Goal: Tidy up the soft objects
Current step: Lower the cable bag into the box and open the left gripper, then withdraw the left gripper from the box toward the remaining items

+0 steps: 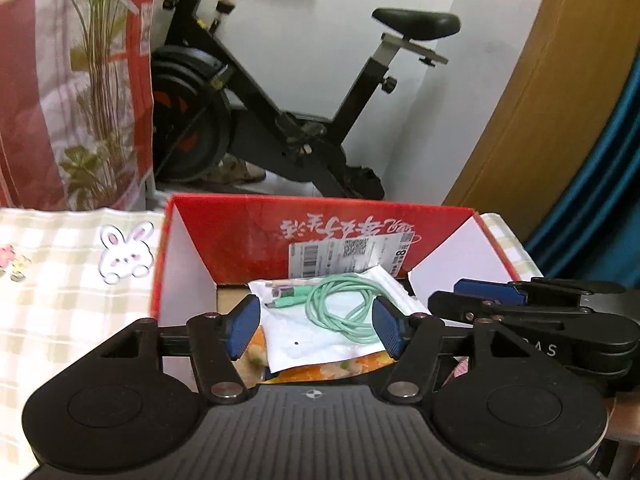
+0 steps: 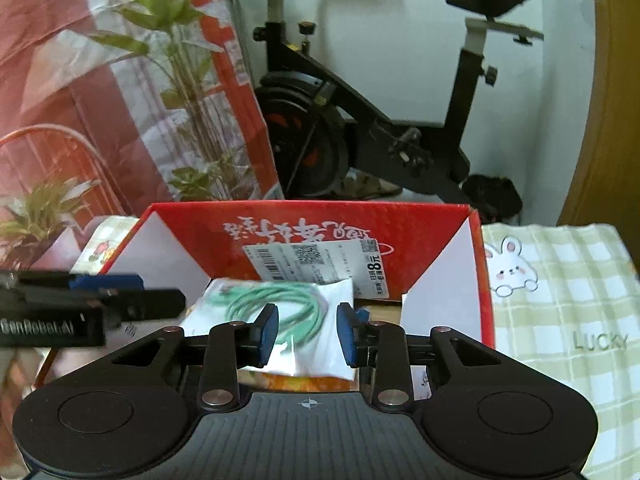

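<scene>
A red cardboard box [image 1: 240, 240] [image 2: 420, 224] with white inner flaps stands open on the checked cloth. Inside lies a clear white bag [image 1: 296, 346] [image 2: 320, 356] holding a coiled mint-green cable [image 1: 340, 300] [image 2: 272, 296], on top of an orange patterned packet [image 1: 344, 368] [image 2: 304, 382]. My left gripper [image 1: 314, 330] hovers over the box, open, its blue pads on either side of the bag without touching it. My right gripper [image 2: 307, 332] is open more narrowly above the same bag, and nothing is pressed between its pads. Each gripper shows side-on in the other's view: the right gripper [image 1: 448, 296], the left gripper [image 2: 160, 292].
A green-checked cloth with a rabbit print [image 1: 60, 280] [image 2: 560, 280] covers the surface on both sides of the box. Behind stand a black exercise bike [image 1: 280, 120] [image 2: 380, 128], a plant in red-and-white wrapping [image 1: 80, 80] and a wooden door [image 1: 540, 120].
</scene>
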Demonstrator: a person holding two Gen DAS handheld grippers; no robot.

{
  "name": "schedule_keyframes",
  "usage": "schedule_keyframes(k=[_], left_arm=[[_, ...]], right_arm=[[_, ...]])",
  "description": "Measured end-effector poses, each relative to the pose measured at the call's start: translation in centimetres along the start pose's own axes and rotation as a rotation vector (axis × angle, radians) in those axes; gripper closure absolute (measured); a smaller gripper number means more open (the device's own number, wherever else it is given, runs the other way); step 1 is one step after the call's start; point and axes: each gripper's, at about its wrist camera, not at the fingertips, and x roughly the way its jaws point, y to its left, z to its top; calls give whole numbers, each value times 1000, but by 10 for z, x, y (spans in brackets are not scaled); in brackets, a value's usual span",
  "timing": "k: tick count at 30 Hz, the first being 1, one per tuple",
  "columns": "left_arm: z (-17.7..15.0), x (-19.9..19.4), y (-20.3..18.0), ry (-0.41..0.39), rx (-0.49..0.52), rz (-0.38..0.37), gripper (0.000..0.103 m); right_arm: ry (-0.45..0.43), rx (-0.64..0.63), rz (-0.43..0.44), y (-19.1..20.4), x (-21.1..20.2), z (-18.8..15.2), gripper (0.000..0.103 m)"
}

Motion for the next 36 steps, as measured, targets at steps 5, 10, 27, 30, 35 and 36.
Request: schedule_keyframes(k=[5,10,27,30,35,36], left_arm=[[-8,-27,-12,-39,65,30,35],[-21,-56,-20,-83,102,54,24],[-75,-141,-22,-182,74,87,0],[-89,-149,-24,-200,91,104,0],[-107,-155,-26,-219,90,107,0],[-109,-155,-27,-223,90,104,0]], right_arm=[[-24,-29,-7,9,-29,-8,71],[-52,-46,-15,14,-59,-21,62],[-180,-95,26,31,-140,-69,0],[-194,-109,36,32,-148,-78,0],[-215,-140,26,36,-157,-92,0],[-219,-146,25,36,-158,-95,0]])
